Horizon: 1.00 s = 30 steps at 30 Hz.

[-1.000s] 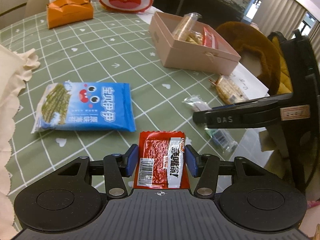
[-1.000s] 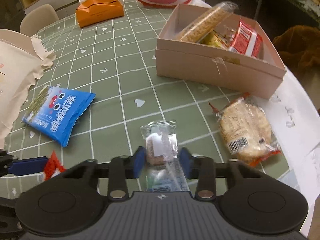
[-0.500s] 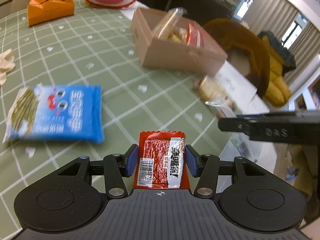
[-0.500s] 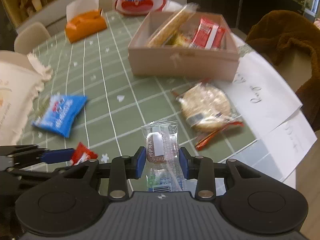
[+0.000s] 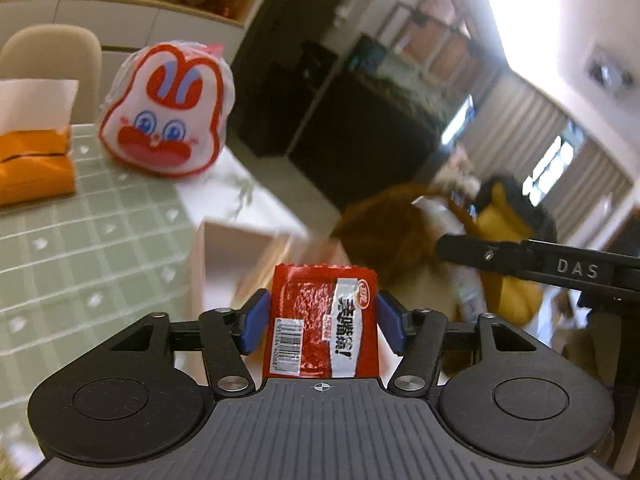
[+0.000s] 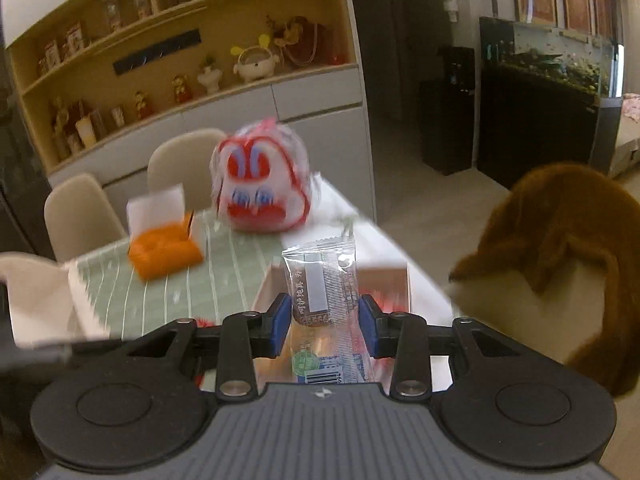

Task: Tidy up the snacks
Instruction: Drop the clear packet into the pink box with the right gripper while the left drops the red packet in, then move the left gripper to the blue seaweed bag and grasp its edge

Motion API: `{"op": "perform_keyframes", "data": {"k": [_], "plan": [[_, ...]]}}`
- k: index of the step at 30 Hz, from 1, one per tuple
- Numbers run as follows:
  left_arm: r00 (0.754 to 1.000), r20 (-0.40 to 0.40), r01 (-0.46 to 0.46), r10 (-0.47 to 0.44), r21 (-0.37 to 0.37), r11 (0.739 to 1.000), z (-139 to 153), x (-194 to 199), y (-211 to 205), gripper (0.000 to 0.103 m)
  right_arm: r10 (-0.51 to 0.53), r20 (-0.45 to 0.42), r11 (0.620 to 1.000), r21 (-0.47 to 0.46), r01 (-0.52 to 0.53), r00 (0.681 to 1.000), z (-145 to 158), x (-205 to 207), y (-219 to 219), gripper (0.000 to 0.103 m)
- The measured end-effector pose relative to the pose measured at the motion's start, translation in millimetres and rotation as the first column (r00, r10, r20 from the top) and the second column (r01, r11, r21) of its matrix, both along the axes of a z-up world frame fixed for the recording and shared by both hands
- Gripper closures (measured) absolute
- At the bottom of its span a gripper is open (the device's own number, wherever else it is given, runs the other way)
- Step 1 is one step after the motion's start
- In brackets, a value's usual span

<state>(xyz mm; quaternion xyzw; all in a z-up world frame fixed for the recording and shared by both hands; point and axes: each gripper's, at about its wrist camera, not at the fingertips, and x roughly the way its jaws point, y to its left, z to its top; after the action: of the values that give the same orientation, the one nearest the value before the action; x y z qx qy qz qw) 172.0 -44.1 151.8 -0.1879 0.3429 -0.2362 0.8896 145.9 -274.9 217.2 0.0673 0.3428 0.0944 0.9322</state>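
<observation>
Left wrist view: our left gripper (image 5: 320, 322) is opening, the red snack packet (image 5: 322, 324) upright between its blue pads, above the near end of the cardboard box (image 5: 224, 256).

Right wrist view: our right gripper (image 6: 325, 322) is opening around a clear-wrapped snack (image 6: 325, 300), over the same box (image 6: 386, 276).

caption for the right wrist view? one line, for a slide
Right gripper, jaws opening, carries a clear-wrapped snack above the cardboard box.

Box (image 5: 224, 256) at 12 o'clock is motion-blurred, its contents unreadable. Orange tissue box (image 5: 32, 164) at 9 o'clock is cut by frame edge. Red packet (image 5: 320, 324) bottom is hidden behind gripper body.
</observation>
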Motion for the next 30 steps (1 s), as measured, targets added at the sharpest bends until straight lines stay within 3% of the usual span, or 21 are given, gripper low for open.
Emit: {"op": "perform_keyframes", "data": {"k": [1,2,4,5,8,11,13,21,26,27,30], "plan": [[1.0,-0.025,0.008,-0.009,-0.024,1.0,-11,22,-8,0.038,0.011,-0.028,1.0,0.016,-0.011,1.0,1,22,-4,0.039],[0.997,-0.075,0.026,-0.028,-0.027,0.999,-23,40,-16,0.038,0.007,-0.051,1.0,0.03,-0.006,0.999,0,40,-8,0.035],[0.981,-0.195,0.017,-0.012,0.022,1.0,-49,68,-30,0.04,-0.014,-0.081,1.0,0.021,0.016,0.997,-4,62,-14,0.033],[0.976,-0.218,0.001,0.009,0.043,0.999,-58,72,-32,0.042,-0.022,-0.103,1.0,0.005,0.023,0.994,-9,70,-17,0.033],[0.978,-0.21,-0.003,0.006,0.016,1.0,-68,64,-24,0.042,-0.018,-0.125,1.0,0.007,0.019,0.992,-27,66,-31,0.03],[0.976,-0.215,-0.025,0.035,0.046,0.999,-75,54,-4,0.043,-0.029,-0.172,0.999,-0.028,0.024,0.985,-57,53,-40,0.029],[0.978,-0.203,-0.032,0.04,0.039,0.999,-76,44,15,0.057,-0.045,-0.214,0.998,-0.05,0.035,0.976,-80,46,-44,0.029],[0.971,-0.195,-0.116,0.14,0.132,0.984,-78,-11,100,0.056,0.021,-0.354,1.0,0.005,-0.021,0.935,-153,-3,-28,0.023],[0.957,-0.212,-0.155,0.197,0.201,0.967,-92,-36,147,0.056,0.017,-0.414,0.999,-0.023,-0.029,0.91,-186,-15,-3,0.021],[0.952,-0.217,-0.172,0.216,0.206,0.963,-95,-41,156,0.056,0.007,-0.419,1.0,-0.023,-0.018,0.908,-190,-17,1,0.017],[0.94,-0.23,-0.203,0.252,0.216,0.955,-102,-56,178,0.056,-0.002,-0.428,1.0,0.026,0.014,0.904,-193,-28,4,0.015]]}}
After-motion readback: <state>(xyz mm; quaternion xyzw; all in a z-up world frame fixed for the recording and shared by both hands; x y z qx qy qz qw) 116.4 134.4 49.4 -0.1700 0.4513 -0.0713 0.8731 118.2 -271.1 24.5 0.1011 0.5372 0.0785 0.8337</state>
